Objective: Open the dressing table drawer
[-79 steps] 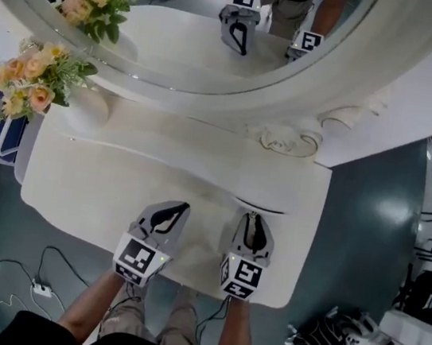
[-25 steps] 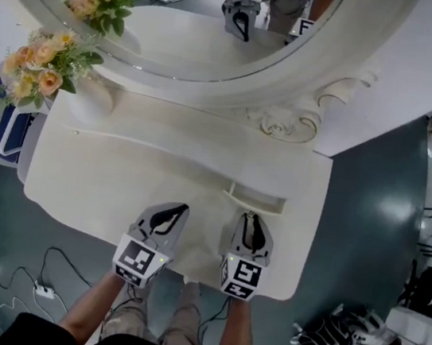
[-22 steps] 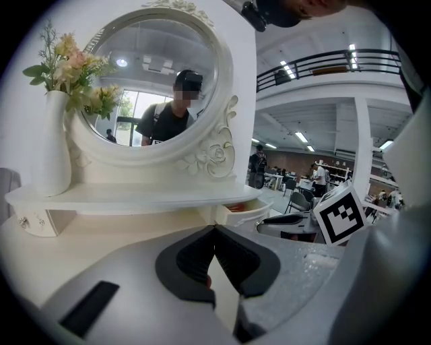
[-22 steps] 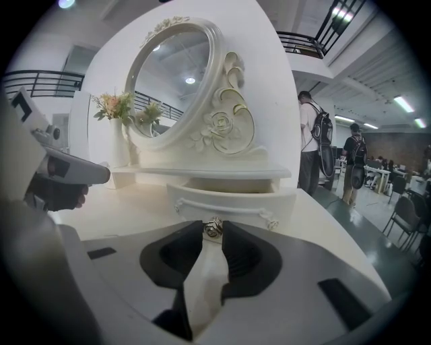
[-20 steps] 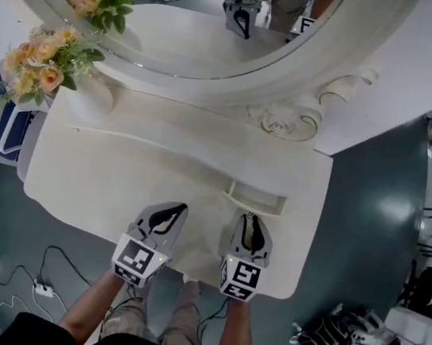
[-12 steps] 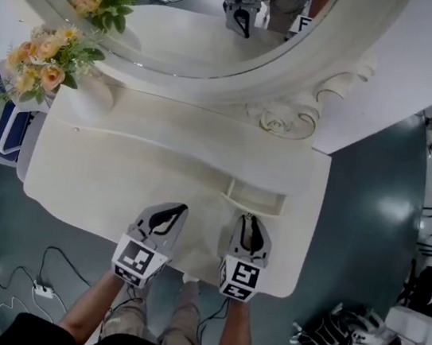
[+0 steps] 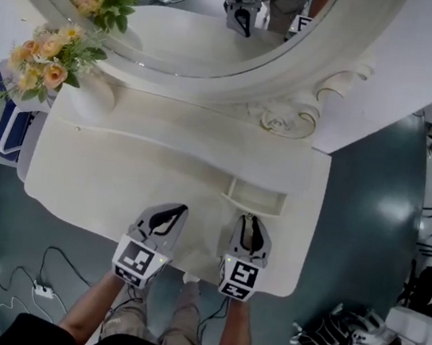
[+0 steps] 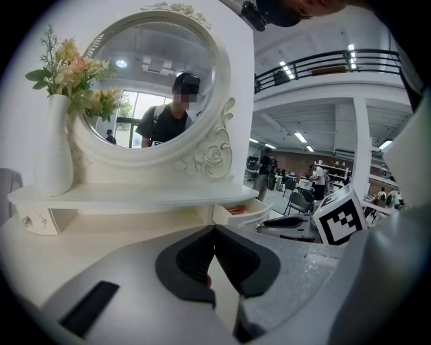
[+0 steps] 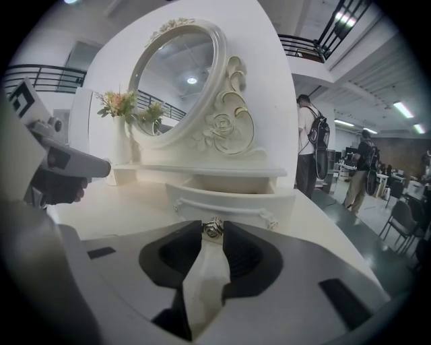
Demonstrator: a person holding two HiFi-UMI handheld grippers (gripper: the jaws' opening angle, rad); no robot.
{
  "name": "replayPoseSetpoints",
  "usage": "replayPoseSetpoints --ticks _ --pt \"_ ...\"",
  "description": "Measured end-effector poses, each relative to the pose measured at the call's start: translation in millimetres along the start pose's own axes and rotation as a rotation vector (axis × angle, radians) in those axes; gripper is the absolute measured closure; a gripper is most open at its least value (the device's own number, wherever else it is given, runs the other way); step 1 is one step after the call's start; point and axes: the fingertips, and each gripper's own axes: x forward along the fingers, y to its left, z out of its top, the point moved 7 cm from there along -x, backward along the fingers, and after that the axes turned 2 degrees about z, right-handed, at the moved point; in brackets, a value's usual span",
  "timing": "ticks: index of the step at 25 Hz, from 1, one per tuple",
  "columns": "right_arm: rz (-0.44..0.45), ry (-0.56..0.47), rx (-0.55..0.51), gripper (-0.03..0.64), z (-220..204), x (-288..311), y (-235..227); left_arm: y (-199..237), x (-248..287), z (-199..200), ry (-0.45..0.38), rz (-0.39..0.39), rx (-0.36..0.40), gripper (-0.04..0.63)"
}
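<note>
The white dressing table (image 7: 117, 185) has a small drawer (image 7: 254, 207) under its raised shelf, pulled out so its open tray shows. In the right gripper view the drawer front (image 9: 229, 200) faces me, and its metal knob (image 9: 214, 228) sits pinched between the jaw tips. My right gripper (image 7: 251, 218) (image 9: 214, 233) is shut on that knob. My left gripper (image 7: 182, 207) (image 8: 214, 230) rests over the tabletop to the left of the drawer, with its jaws shut and nothing between them. The left gripper view shows the drawer (image 8: 241, 213) from the side, with something red inside.
An oval mirror (image 7: 197, 28) with a carved frame rises behind the shelf. A white vase of flowers (image 7: 50, 71) stands at the shelf's left end. A cable and plug (image 7: 42, 288) lie on the floor at left, and a dark bag (image 7: 328, 337) at right. People stand far off (image 9: 310, 151).
Since the earliest frame the drawer has slid out from under the shelf towards me, with the right gripper on its knob. Over the last second nothing has visibly moved.
</note>
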Motion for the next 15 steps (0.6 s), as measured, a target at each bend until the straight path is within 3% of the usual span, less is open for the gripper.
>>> replayPoseSetpoints --ticks 4,7,8,15 --pt "-0.013 -0.007 0.001 0.498 2 0 1 0 -2 2 -0.003 0.000 0.000 0.596" --pt "0.008 -0.018 0.021 0.365 3 -1 1 -1 -3 4 -0.002 0.000 -0.002 0.595" --pt "0.010 -0.020 0.026 0.352 4 -2 1 -1 -4 5 -0.004 0.000 0.000 0.595" --pt "0.000 -0.026 0.028 0.347 10 -7 2 -1 -7 14 -0.019 -0.003 0.005 0.595"
